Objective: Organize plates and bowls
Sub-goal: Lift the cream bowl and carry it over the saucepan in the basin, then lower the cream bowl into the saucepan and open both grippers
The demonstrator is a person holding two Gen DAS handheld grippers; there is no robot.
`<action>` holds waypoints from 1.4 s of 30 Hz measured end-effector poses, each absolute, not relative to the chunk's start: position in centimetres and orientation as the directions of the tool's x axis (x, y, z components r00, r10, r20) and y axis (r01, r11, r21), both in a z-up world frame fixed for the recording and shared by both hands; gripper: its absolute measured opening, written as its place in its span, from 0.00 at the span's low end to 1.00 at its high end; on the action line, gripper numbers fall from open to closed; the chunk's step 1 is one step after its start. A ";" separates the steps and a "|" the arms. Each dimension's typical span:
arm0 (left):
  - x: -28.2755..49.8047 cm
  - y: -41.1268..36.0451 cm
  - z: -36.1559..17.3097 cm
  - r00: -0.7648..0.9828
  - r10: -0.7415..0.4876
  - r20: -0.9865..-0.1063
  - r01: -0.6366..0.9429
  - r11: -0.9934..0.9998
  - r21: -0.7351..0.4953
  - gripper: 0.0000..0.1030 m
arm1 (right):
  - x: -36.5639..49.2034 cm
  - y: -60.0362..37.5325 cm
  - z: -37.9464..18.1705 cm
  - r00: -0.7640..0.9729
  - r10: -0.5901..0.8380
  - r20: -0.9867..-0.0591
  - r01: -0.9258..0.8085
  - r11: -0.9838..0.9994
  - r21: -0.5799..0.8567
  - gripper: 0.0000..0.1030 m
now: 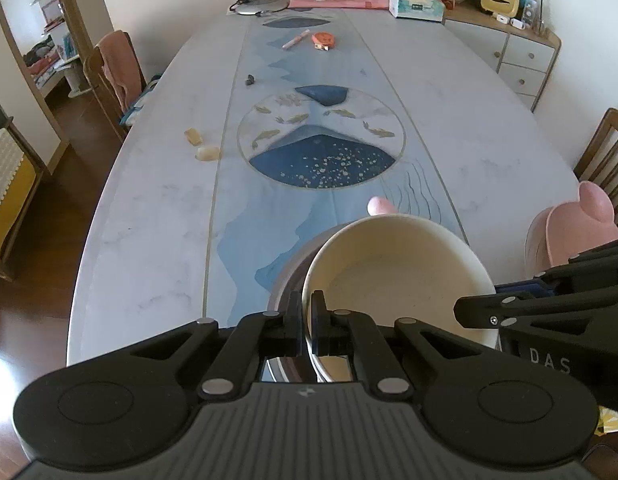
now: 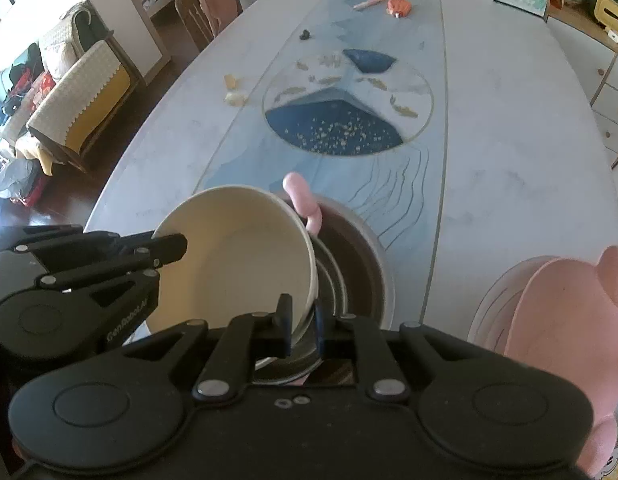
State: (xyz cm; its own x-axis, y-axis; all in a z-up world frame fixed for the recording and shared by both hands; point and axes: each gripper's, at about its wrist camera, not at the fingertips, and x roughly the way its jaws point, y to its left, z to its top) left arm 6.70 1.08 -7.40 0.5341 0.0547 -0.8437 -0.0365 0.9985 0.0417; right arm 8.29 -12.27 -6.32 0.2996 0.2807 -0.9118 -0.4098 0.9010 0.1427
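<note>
Two grippers: both pinch the rim of one cream bowl (image 1: pixel 393 276), each on its own side.
Left gripper (image 1: pixel 307 316): jaws closed tight on the near rim of the bowl, one finger inside the wall and one outside; it points steeply down.
Right gripper (image 2: pixel 301 326): jaws nearly closed on the opposite rim, with the wall of the bowl between the pads; it also points steeply down.
Cream bowl: tilted, over a dark metal bowl (image 2: pixel 357 264) that stands on the table; whether the two touch I cannot tell.
Pink piece (image 2: pixel 303 202): a curved handle shows just behind the cream bowl's rim.
Pink dish (image 2: pixel 549 320): near the right gripper, at the near right of the table.
Table (image 1: pixel 149 208): long and oval; the near edge is close below the bowls.
Open room: wide bare surface to the left and ahead; small snacks (image 1: pixel 203 146) lie well apart from the bowls.
Chairs: one chair (image 1: pixel 113 76) at the left edge.
</note>
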 end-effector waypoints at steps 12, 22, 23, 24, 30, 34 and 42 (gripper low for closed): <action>6.5 0.7 -9.2 0.523 0.062 -0.850 -0.017 0.998 0.063 0.03 | 8.3 -12.1 -7.6 0.294 0.264 -0.919 -0.414 0.901 0.126 0.11; 6.7 0.9 -10.0 0.510 0.053 -0.859 -0.017 0.999 0.051 0.03 | 8.4 -12.3 -8.1 0.292 0.270 -0.917 -0.406 0.904 0.137 0.12; 6.7 1.0 -10.1 0.508 0.050 -0.860 -0.018 0.999 0.047 0.03 | 8.3 -12.4 -8.1 0.291 0.272 -0.917 -0.408 0.902 0.138 0.13; 6.7 1.0 -10.1 0.507 0.047 -0.861 -0.019 0.999 0.043 0.03 | 8.3 -12.4 -8.1 0.289 0.276 -0.917 -0.411 0.901 0.142 0.14; 6.7 1.4 -10.0 0.507 0.030 -0.861 -0.024 1.000 0.021 0.03 | 8.2 -12.7 -7.9 0.288 0.299 -0.909 -0.415 0.895 0.163 0.19; 6.6 1.8 -9.9 0.507 0.010 -0.862 -0.024 1.000 -0.002 0.03 | 8.0 -13.0 -7.7 0.289 0.318 -0.903 -0.411 0.893 0.183 0.20; 6.0 2.4 -9.4 0.516 -0.030 -0.856 -0.011 0.999 -0.042 0.04 | 7.5 -14.4 -6.5 0.303 0.364 -0.881 -0.398 0.888 0.231 0.32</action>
